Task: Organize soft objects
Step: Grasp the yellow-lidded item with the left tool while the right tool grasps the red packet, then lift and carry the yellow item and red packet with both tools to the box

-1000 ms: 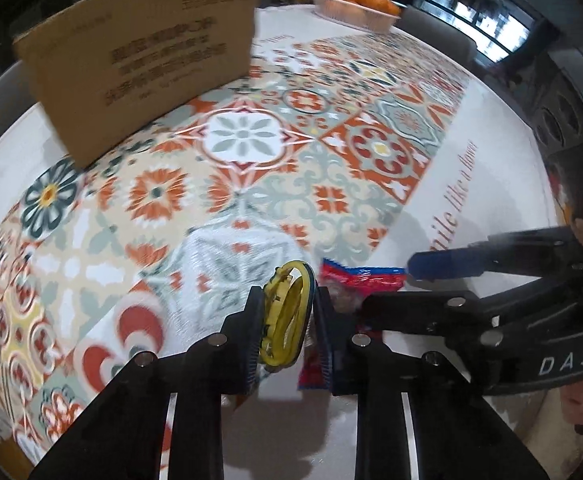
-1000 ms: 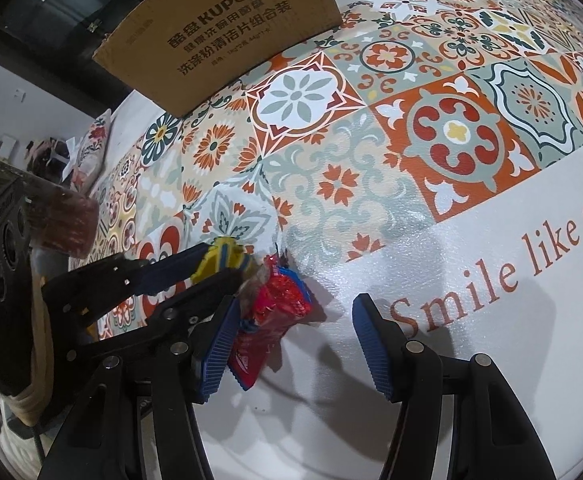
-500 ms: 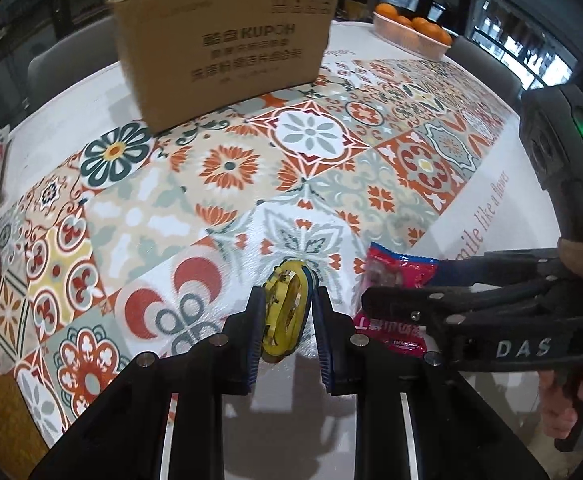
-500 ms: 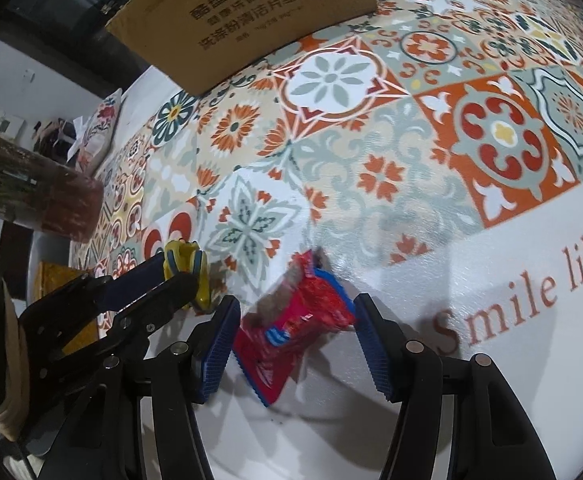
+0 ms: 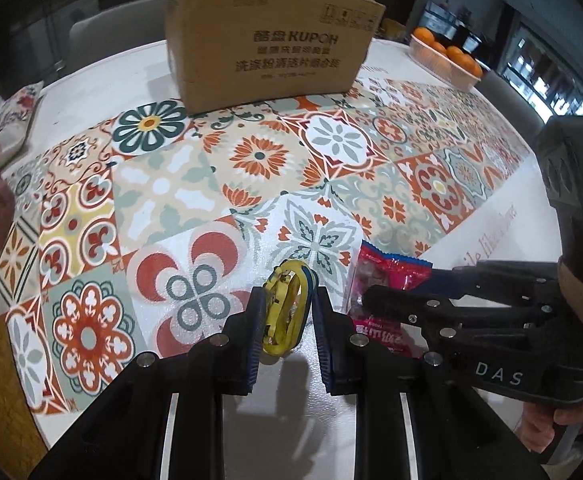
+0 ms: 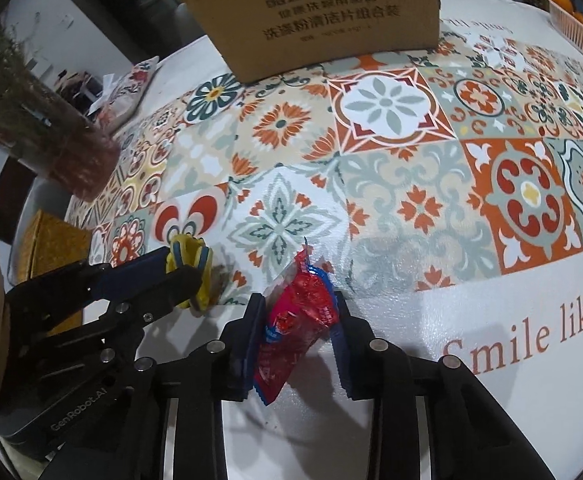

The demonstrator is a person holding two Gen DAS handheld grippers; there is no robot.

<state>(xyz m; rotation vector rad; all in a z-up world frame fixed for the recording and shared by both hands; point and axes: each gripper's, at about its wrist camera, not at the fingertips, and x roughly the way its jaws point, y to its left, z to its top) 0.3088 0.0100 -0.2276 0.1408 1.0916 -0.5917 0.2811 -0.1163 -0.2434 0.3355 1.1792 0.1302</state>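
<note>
A small yellow-and-blue soft item point(image 5: 285, 312) is held on edge just above the tablecloth, my left gripper point(image 5: 287, 300) shut on it. To its right, a red snack packet point(image 5: 383, 264) sits between the fingers of my right gripper point(image 5: 397, 286). In the right wrist view the right gripper point(image 6: 298, 300) is closing, and both blue pads touch the crinkled red packet point(image 6: 291, 332). The left gripper point(image 6: 185, 266) comes in from the left there with the yellow item point(image 6: 193, 250). A brown cardboard box point(image 5: 271, 36) stands at the far side of the table.
The table point(image 5: 511, 240) has a patterned tile cloth with a white border. A basket of oranges point(image 5: 447, 60) sits at the far right. A glass vase of dried stems point(image 6: 51, 140) stands at the left, with a flowery packet point(image 5: 11, 120) beyond it.
The right jaws have closed from wide apart onto the red packet. Both grippers rolled and shifted, so the box now shows upright and centred. The left gripper kept its hold on the yellow item.
</note>
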